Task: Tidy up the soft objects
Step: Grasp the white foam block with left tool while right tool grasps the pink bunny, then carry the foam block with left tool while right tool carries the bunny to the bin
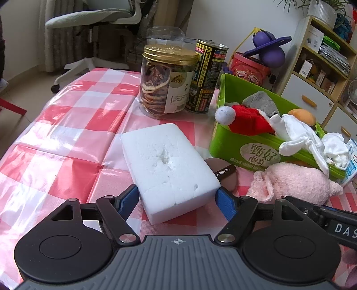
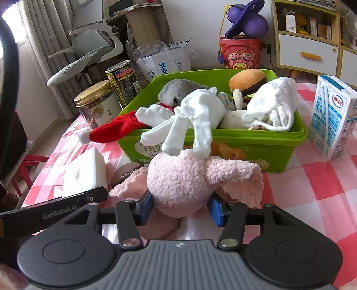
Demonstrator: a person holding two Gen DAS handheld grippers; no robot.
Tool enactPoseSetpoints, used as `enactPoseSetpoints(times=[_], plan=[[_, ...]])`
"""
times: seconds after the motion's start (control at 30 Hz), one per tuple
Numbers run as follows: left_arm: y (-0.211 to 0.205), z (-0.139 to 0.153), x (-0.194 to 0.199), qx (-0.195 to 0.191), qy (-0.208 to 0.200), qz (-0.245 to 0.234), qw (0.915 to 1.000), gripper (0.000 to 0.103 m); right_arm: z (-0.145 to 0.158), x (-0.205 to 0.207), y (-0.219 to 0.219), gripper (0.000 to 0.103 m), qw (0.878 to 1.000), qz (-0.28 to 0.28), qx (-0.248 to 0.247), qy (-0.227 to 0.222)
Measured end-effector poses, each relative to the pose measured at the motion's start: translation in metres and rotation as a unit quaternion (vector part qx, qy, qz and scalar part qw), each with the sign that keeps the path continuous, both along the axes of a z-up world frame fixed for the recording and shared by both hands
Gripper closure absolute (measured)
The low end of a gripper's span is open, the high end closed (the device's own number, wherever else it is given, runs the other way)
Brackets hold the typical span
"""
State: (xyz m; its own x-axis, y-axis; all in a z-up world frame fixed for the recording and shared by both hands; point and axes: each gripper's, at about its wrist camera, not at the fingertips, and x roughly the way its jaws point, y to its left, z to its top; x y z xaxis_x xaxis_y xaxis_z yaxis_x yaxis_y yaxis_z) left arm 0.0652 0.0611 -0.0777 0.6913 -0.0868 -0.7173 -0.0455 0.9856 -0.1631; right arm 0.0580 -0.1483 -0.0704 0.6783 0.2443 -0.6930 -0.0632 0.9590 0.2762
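Pink plush toy (image 2: pixel 178 185) squeezed in right tongs (image 2: pixel 181 206), one white foam block (image 1: pixel 169 165) clamped by left tongs (image 1: pixel 177 197), one green bin (image 2: pixel 256 142), two white gloves.

Bright diffuse daylight, glare on the glossy checked surface (image 1: pixel 67 138), soft shadows, strong fisheye curvature at edges, sharp centre focus

- We saw a clear jar (image 1: pixel 165 82) with a gold lid, dried citrus slices inside, standing upright on the desk's red-and-white checked cloth (image 1: pixel 67 125).
- Just beside it stood a dark printed can (image 1: pixel 206 78).
- A blue-and-white milk carton (image 2: pixel 332 118) stood upright near the bin's right end.
- Behind the desk we noted a pale office chair (image 1: pixel 93 15), a red bucket (image 2: pixel 241 53) with a purple toy (image 2: pixel 247 20) on top, and a wooden shelf unit (image 1: pixel 321 67).
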Motion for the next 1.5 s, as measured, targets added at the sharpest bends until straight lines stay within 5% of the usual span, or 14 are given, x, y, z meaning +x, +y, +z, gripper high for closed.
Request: enactPoseSetpoints(times=[0.93, 1.23, 1.5], plan=[[0.037, 0.043, -0.017, -0.039, -0.034, 0.015, 0.9986, 0.03, 0.044, -0.038, -0.086, 0.077, 0.996, -0.065, 0.057, -0.034], [0.007, 0.073, -0.022, -0.042, -0.08, -0.043, 0.995, 0.03, 0.064, -0.042, -0.091, 0.077, 0.99, -0.084, 0.083, -0.071], [-0.048, 0.082, 0.016, 0.002, -0.104, -0.124, 0.9868, 0.03, 0.069, -0.02, -0.085, 0.076, 0.987, -0.102, 0.088, -0.091]])
